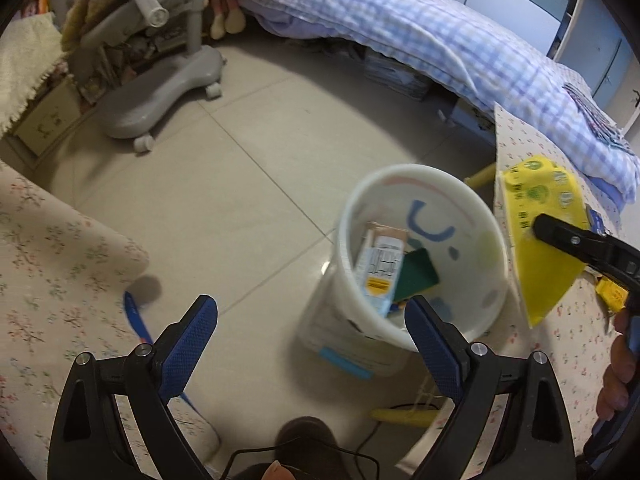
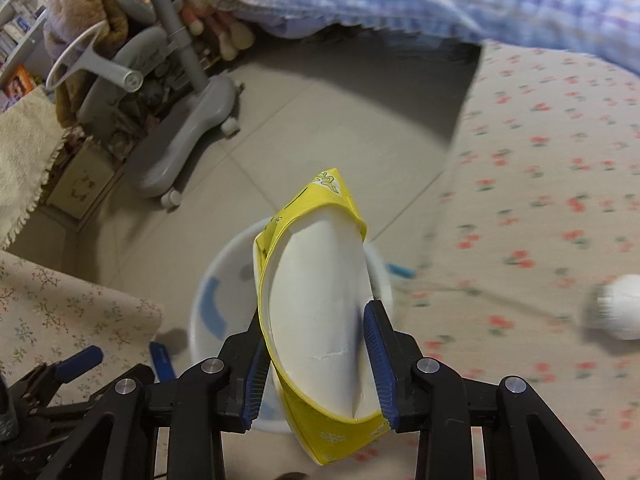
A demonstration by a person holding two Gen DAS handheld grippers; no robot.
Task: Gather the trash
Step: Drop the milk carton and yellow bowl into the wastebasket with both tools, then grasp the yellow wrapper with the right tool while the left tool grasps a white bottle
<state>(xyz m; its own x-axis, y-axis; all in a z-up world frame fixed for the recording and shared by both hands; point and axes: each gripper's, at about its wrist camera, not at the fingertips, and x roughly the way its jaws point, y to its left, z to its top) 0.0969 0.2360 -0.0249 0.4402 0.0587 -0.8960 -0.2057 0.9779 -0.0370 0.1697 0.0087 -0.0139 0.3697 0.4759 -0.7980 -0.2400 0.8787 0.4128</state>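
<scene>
A white bin with a blue smile on its inner wall stands on the tiled floor. Inside lie a pale blue carton and a green piece. My left gripper is open and empty, low over the floor at the bin's near-left rim. My right gripper is shut on a flattened yellow carton, squeezing it by its sides right above the bin. In the left wrist view that yellow carton hangs at the bin's right edge from the right gripper. The left gripper shows at the bottom left.
Floral cloth covers a table right of the bin and another surface on the left. A blue pen lies on the floor. A grey wheeled chair base and a bed with a checked quilt stand behind. A white object rests on the table.
</scene>
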